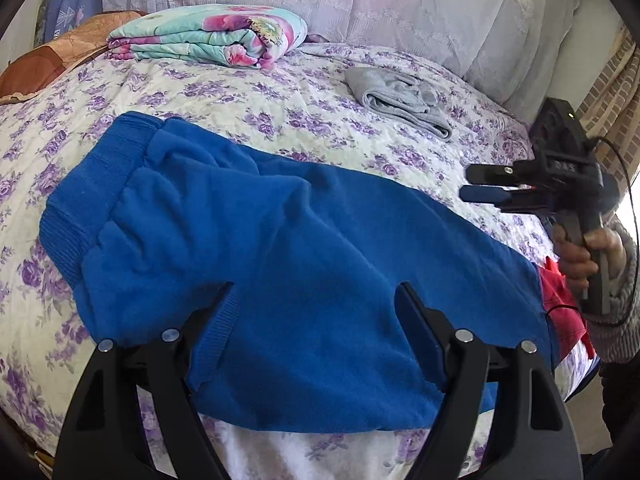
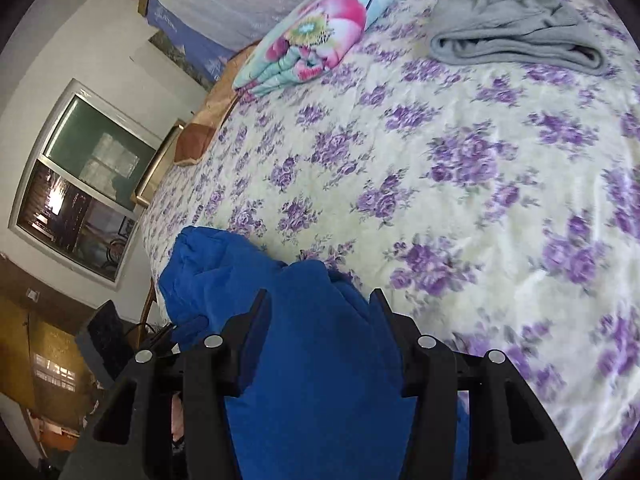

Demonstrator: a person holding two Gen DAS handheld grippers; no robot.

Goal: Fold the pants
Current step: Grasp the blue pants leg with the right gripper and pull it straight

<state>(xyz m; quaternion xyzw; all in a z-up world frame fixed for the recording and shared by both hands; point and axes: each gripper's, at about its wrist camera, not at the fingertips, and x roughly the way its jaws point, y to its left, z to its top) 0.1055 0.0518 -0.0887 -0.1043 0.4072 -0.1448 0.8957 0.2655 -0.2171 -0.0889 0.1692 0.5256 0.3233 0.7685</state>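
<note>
Blue fleece pants (image 1: 280, 240) lie flat across the flowered bedspread (image 1: 280, 100), the ribbed waistband (image 1: 68, 220) to the left and a ribbed cuff (image 1: 218, 340) at the near edge. My left gripper (image 1: 314, 292) stands wide open over that near edge, a finger on either side of the fabric, and its pads do not press it. A hand holds my right gripper (image 1: 474, 183) in the air beyond the pants' right end. It points left, its jaws a little apart with nothing between them. In the right wrist view this gripper (image 2: 320, 300) hovers above the pants (image 2: 312, 360).
A folded grey garment (image 1: 400, 96) lies at the back right of the bed, and a folded flowered quilt (image 1: 208, 36) at the back left. Lace-covered pillows (image 1: 360, 0) line the headboard. A red cloth (image 1: 560, 304) hangs at the bed's right edge. A window (image 2: 80, 184) is on the far wall.
</note>
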